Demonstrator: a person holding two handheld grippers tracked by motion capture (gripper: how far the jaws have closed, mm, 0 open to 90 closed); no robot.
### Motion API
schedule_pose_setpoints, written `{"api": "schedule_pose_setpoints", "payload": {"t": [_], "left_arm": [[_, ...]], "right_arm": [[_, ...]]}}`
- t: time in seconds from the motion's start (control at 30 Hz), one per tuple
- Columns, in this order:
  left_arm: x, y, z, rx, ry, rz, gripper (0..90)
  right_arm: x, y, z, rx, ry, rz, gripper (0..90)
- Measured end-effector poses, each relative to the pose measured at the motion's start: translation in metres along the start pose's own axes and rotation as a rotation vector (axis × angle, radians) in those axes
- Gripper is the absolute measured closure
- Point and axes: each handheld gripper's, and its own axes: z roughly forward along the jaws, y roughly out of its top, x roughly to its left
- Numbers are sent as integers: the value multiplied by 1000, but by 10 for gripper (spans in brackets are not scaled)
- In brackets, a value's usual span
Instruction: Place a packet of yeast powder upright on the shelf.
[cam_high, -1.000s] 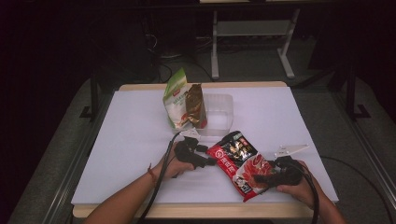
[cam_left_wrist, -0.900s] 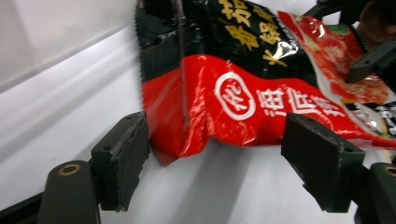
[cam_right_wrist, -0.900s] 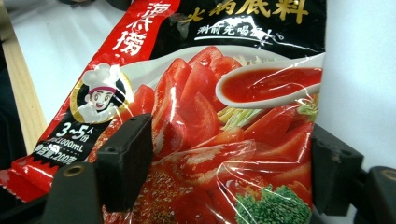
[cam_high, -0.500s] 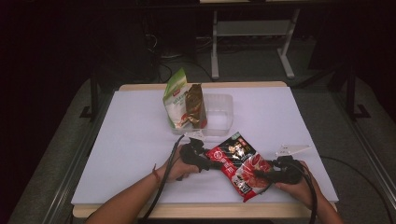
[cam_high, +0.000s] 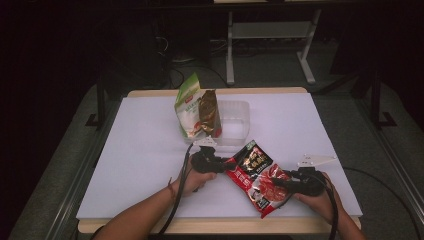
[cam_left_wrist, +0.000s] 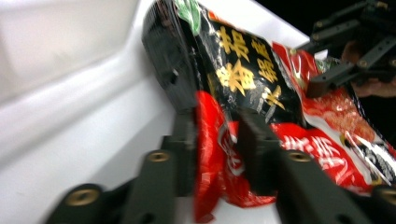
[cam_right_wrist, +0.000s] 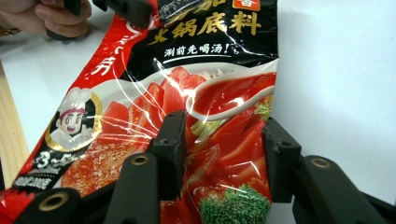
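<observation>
Both grippers, left gripper (cam_high: 226, 165) and right gripper (cam_high: 278, 181), have just been closing and now pinch the red hotpot-base packet (cam_high: 256, 176) at lower centre. We judge the grasp in hand; next we lift it level toward the clear tub (cam_high: 235, 120) above.

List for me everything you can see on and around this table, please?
Red and black sauce packet: one, lying slantwise on the near side of the table, pinched at both ends.
Green and white bag: one, standing at the far middle.
Brown packet: one, upright beside the green bag.
Clear plastic tub: one, see-through, just right of those bags.
Table: one, white top with a wooden edge.
Metal frame: one, pale grey, on the floor behind the table.
Left gripper: black, jaws just closed onto the packet's left end.
Right gripper: black, jaws just closing around the packet's right end.
Forearms and hands: two, entering from the bottom.
</observation>
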Motion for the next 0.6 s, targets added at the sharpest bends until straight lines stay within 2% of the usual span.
{"api": "schedule_pose_setpoints", "payload": {"t": [0.03,0.17,0.37,0.43,0.53,0.6], "left_arm": [[0,2,-3,-9,-12,5,842],[-2,3,-5,-10,-1,29,856],[-6,7,-12,-42,-5,71,865],[-8,8,-14,-56,-2,87,872],[-14,10,-18,-86,41,134,886],[-17,12,-20,-99,52,145,888]], "right_arm": [[1,1,0,-8,4,-8,586],[3,2,0,-15,5,-15,609],[1,2,0,-9,15,-8,619],[2,3,1,-5,14,-12,595],[5,4,5,17,26,-27,540],[7,6,7,26,31,-28,499]]}}
